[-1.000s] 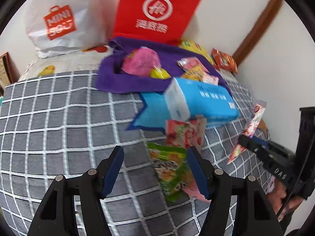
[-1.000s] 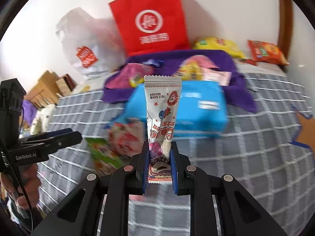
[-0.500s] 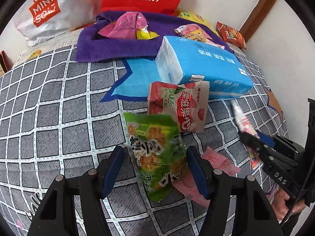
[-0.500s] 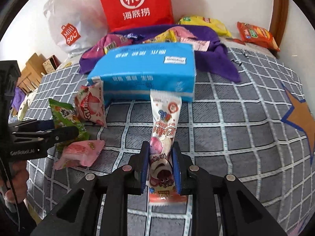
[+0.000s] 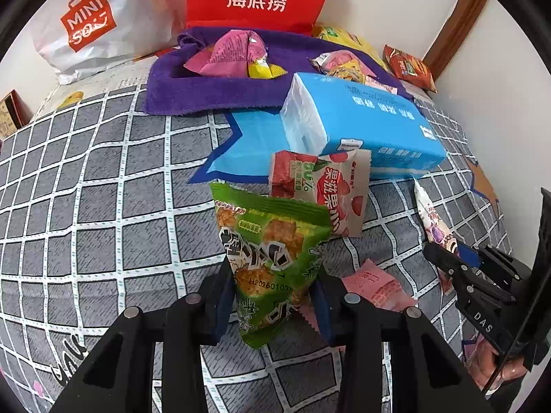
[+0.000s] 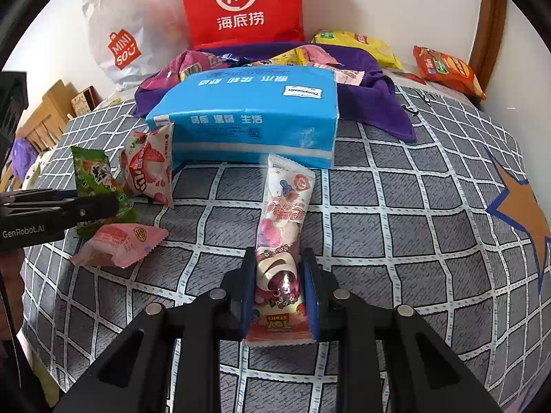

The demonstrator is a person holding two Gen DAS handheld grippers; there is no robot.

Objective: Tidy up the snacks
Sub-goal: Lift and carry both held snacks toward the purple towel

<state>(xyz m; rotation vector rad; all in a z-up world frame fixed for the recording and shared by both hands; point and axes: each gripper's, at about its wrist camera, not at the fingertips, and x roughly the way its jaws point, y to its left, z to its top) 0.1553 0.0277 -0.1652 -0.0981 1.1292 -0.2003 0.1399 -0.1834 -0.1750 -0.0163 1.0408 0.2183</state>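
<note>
My left gripper (image 5: 273, 296) is shut on a green snack packet (image 5: 268, 251), its tip lifted off the checked bedspread. Behind it lies a red-and-white strawberry packet (image 5: 330, 192), and a pink packet (image 5: 375, 289) lies to its right. My right gripper (image 6: 277, 290) is shut on a long white-and-pink Toy Story candy packet (image 6: 284, 216), which lies low over the bedspread in front of the blue tissue pack (image 6: 251, 117). In the right wrist view the green packet (image 6: 96, 182), strawberry packet (image 6: 148, 168) and pink packet (image 6: 117, 244) sit at the left.
A purple towel (image 5: 213, 89) with several snacks lies behind the tissue pack (image 5: 358, 120). A red bag (image 6: 241, 3) and a white Miniso bag (image 6: 120, 41) stand against the wall. Yellow (image 6: 358, 44) and orange packets (image 6: 444, 69) lie far right. Bed edge at left.
My left gripper has moved forward and shut on the green packet. My right gripper has lowered the candy packet towards the bedspread in front of the tissue pack.
</note>
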